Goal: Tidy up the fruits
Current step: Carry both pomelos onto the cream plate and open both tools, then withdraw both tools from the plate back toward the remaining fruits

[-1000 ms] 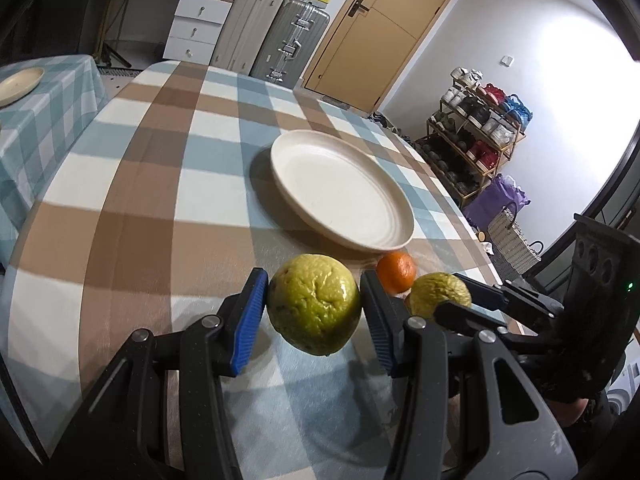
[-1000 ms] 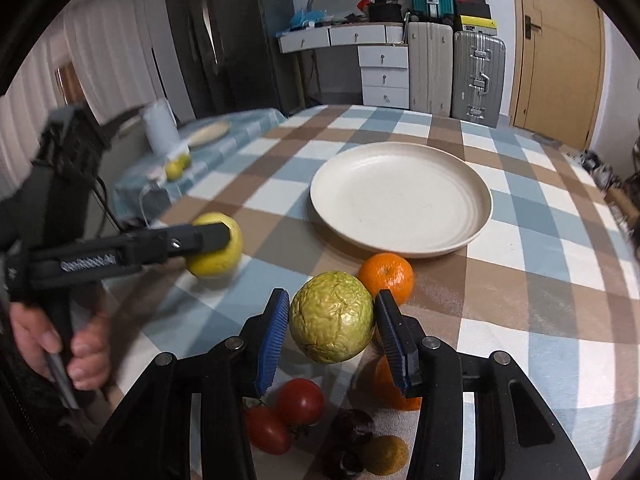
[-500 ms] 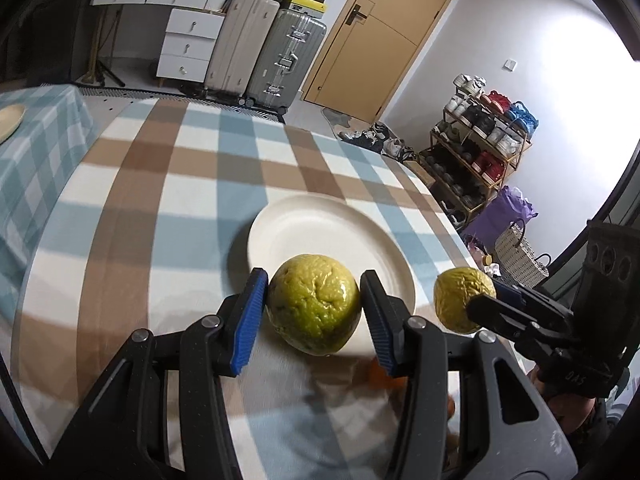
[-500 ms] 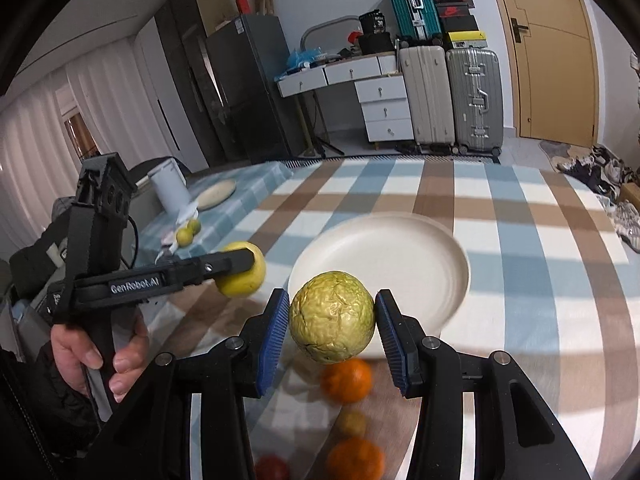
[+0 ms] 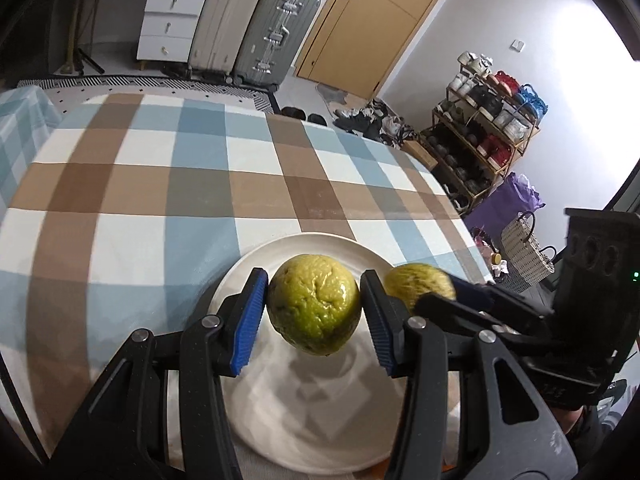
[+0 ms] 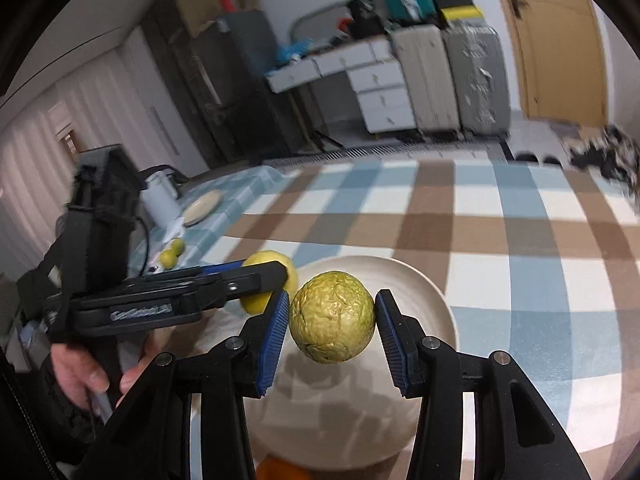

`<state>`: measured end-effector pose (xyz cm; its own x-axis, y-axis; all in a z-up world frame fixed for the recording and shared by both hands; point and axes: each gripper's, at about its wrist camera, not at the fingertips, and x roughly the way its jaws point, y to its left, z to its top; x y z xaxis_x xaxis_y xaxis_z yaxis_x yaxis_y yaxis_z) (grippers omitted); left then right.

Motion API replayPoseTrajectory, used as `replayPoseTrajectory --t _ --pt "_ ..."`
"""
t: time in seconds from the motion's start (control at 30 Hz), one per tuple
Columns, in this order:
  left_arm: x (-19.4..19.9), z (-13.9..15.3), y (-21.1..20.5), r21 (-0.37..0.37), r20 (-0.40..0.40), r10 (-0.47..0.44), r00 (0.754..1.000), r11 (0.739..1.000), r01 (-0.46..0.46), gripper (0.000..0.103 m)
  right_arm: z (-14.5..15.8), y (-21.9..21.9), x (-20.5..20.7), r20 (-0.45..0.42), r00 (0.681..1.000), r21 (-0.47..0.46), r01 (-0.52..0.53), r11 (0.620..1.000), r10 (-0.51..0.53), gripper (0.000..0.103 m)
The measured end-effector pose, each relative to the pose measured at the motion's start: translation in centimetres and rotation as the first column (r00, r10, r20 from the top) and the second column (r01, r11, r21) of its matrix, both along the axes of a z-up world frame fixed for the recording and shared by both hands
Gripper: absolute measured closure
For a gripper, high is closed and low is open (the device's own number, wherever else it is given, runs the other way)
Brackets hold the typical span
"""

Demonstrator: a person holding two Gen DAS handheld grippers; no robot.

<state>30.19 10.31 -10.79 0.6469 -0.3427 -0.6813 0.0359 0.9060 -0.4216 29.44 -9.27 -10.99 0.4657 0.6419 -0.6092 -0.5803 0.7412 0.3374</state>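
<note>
We see the left hand-held gripper (image 5: 314, 306) clamped on a glossy yellow-green fruit (image 5: 314, 304) above the white plate (image 5: 320, 432) on the checked bench (image 5: 160, 184). Beside it, the right hand-held gripper (image 6: 332, 320) squeezes a wrinkled green fruit (image 6: 332, 316) over that plate.

Yellow-green fruit (image 5: 314, 304) between blue pads (image 5: 249, 322); second yellow-green wrinkled fruit (image 6: 332, 322); cream-white plate (image 5: 320, 412); tablecloth (image 5: 168, 188) checked in brown, blue and white.
</note>
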Motion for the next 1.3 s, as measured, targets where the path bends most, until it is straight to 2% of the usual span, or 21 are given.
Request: replayPoseTrajectory --t 0.1,0.17,0.5,0.63,0.73,0.9,0.97,1.0,1.07,1.1,1.17,1.3 --pt "1.6 -1.3 -0.1 -0.005 -0.018 0.002 1.000 1.000 -0.002 0.058 -2.0 0.2 2.1 -0.063 0.998 0.024 0.015 1.000 -0.014 0.058" --pt "2.2 -2.1 -0.1 -0.005 -0.031 0.003 1.000 1.000 -0.003 0.058 -2.8 0.4 2.8 -0.075 0.997 0.018 0.015 1.000 -0.013 0.058" --pt "4.4 -3.6 -0.2 -0.026 -0.049 0.002 0.999 1.000 -0.003 0.058 -4.1 1.3 4.6 -0.068 0.998 -0.011 0.009 1.000 -0.010 0.057" --pt "5.0 -3.9 -0.4 -0.037 -0.067 -0.008 0.998 0.999 0.005 0.058 -4.3 1.4 5.0 -0.081 0.996 0.006 0.036 0.999 -0.035 0.057" --pt "5.1 -3.7 -0.3 -0.049 -0.056 -0.010 0.998 0.999 0.007 0.057 -3.8 1.5 4.7 -0.044 0.998 -0.003 0.042 0.999 -0.042 0.055" --pt "4.2 -2.4 -0.2 -0.027 -0.036 0.010 0.999 1.000 -0.011 0.049 -3.0 0.3 4.3 -0.035 0.998 0.046 0.057 0.997 -0.055 0.034" --pt "3.4 -1.8 -0.1 -0.025 -0.023 0.024 0.999 0.999 -0.024 0.038 -2.3 -0.6 3.7 -0.031 0.998 0.078 0.061 0.995 -0.059 0.026" --pt "2.9 -1.5 0.0 -0.026 -0.018 0.031 0.999 0.999 -0.032 0.036 -1.9 -0.7 3.3 -0.022 0.998 0.079 0.065 0.995 -0.063 0.024" --pt "1.7 -0.7 0.1 -0.023 -0.013 0.040 0.999 0.999 -0.040 0.031 -1.0 -1.5 2.0 0.012 0.997 0.074 0.076 0.994 -0.078 0.008" --pt "0.9 -0.1 0.1 -0.006 -0.009 0.048 0.999 0.999 -0.048 0.030 -0.7 -1.8 1.5 0.023 0.996 0.071 0.086 0.994 -0.088 0.004" --pt "-0.3 0.8 0.1 0.016 0.004 0.049 0.999 0.999 -0.049 0.023 0.1 -2.6 -0.2 0.058 0.993 0.065 0.098 0.993 -0.102 0.001" --pt "-3.9 3.4 -0.6 0.063 0.050 0.054 0.997 0.996 -0.057 0.021 1.6 -4.0 -2.9 0.091 0.989 0.045 0.114 0.992 -0.117 0.000"
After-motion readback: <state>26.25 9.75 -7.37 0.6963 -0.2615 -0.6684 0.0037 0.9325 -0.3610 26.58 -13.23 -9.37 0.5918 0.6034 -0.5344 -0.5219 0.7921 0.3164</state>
